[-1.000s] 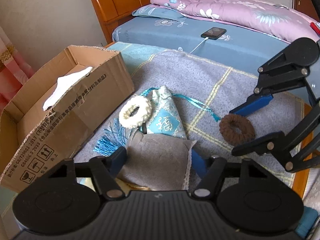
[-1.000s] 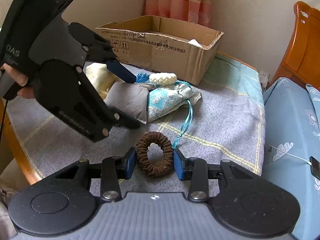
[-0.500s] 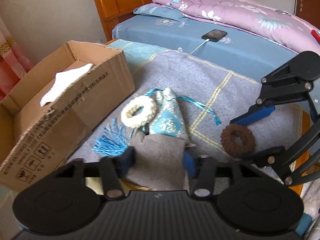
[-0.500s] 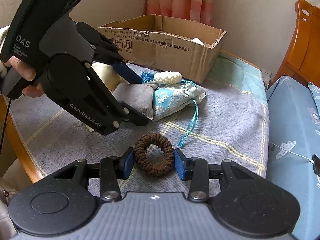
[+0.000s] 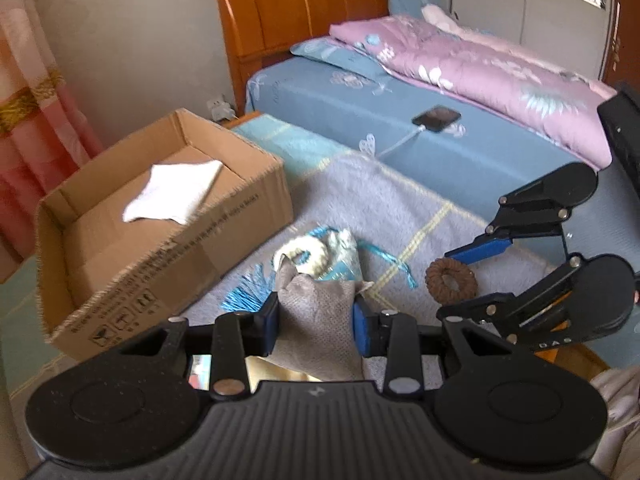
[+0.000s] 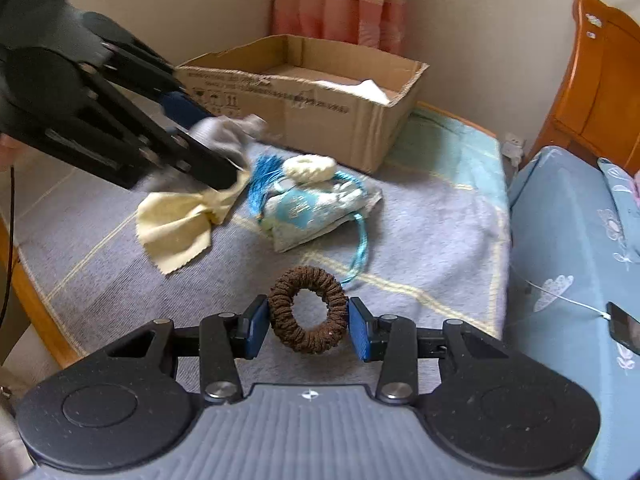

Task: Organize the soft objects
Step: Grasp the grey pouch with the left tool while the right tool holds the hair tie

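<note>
My left gripper has its blue pads pressed into both sides of a grey cloth, so its jaws are clamped on it; from the right wrist view the cloth is lifted off the table, and a pale yellow cloth hangs from the same bundle with its lower edge just above or on the grey blanket, I cannot tell which. My right gripper sits low over the blanket with a brown scrunchie between its fingers; the pads stand just beside the ring on either side, and I cannot tell whether they are squeezing it or only framing it. In the left wrist view the scrunchie lies flat on the blanket between the right gripper's two fingers. Beyond it rests a light blue embroidered pouch with a blue tassel and a ribbon trailing toward the scrunchie, and a white scrunchie lies on top of the pouch. Behind them stands an open cardboard box with a white cloth inside. To the side, on the blue bed, lies a phone on a cable.
</note>
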The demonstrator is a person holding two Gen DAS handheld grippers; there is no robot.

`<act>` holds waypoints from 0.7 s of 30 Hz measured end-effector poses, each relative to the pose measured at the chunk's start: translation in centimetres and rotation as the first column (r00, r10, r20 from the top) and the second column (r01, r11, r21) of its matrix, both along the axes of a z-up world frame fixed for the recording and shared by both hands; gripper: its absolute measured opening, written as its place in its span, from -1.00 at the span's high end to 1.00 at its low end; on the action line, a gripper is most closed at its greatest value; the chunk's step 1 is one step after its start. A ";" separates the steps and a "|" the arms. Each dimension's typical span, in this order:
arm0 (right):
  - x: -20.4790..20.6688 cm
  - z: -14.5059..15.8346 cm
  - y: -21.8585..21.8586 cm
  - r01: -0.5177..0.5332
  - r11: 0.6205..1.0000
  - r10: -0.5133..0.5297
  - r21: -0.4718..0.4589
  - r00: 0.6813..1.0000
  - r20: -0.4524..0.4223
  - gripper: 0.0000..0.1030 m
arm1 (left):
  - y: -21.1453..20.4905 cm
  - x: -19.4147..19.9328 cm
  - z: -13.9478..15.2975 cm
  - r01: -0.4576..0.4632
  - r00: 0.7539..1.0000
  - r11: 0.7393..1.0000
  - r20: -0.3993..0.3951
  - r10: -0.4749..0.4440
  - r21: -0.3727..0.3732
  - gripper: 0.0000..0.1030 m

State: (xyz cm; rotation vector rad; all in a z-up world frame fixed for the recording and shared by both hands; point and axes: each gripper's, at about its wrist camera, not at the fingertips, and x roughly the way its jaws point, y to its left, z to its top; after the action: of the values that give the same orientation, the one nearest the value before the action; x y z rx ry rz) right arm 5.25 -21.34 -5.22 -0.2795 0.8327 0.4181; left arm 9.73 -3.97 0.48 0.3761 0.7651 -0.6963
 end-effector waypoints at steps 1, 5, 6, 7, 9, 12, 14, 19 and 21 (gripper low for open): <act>0.0 0.3 -0.2 0.009 1.000 -0.009 0.006 1.000 0.001 0.10 | 0.2 0.0 0.3 -0.013 1.000 1.000 0.004 0.013 0.001 0.32; 0.2 1.2 -0.4 0.028 0.999 -0.029 0.028 1.000 0.007 0.10 | 0.7 0.1 0.7 -0.059 0.998 0.998 0.015 0.059 0.015 0.32; 0.3 1.4 -0.4 0.029 0.999 -0.029 0.032 1.000 0.008 0.10 | 0.8 0.3 0.7 -0.075 0.997 0.997 0.013 0.075 0.018 0.32; 0.4 1.5 -0.5 0.029 0.999 -0.030 0.037 1.000 0.008 0.10 | 0.9 0.4 0.7 -0.088 0.996 0.996 0.011 0.088 0.019 0.32; 0.7 1.9 -0.4 0.025 0.999 -0.025 0.047 1.000 0.008 0.10 | 1.1 0.6 0.8 -0.114 0.993 0.993 0.012 0.114 0.014 0.32; 1.2 2.6 -0.1 0.006 0.998 -0.007 0.065 1.000 0.021 0.10 | 1.7 1.1 1.3 -0.162 0.987 0.987 0.017 0.162 -0.011 0.32; 1.6 3.2 0.1 -0.009 0.996 0.006 0.087 1.000 0.028 0.10 | 2.1 1.5 1.9 -0.187 0.982 0.982 0.032 0.188 -0.029 0.32; 2.8 4.7 0.9 -0.045 0.992 0.039 0.118 0.998 0.054 0.10 | 3.0 3.8 3.4 -0.244 0.967 0.969 0.073 0.246 -0.034 0.32; 3.2 5.4 1.3 -0.062 0.991 0.053 0.117 0.996 0.076 0.10 | 3.5 5.4 4.0 -0.270 0.958 0.962 0.088 0.272 -0.034 0.32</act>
State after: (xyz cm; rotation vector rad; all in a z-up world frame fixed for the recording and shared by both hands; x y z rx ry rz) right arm 8.42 -20.01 0.18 -0.2070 0.7265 0.5068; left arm 15.15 -0.50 4.47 0.2746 0.7042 -0.4257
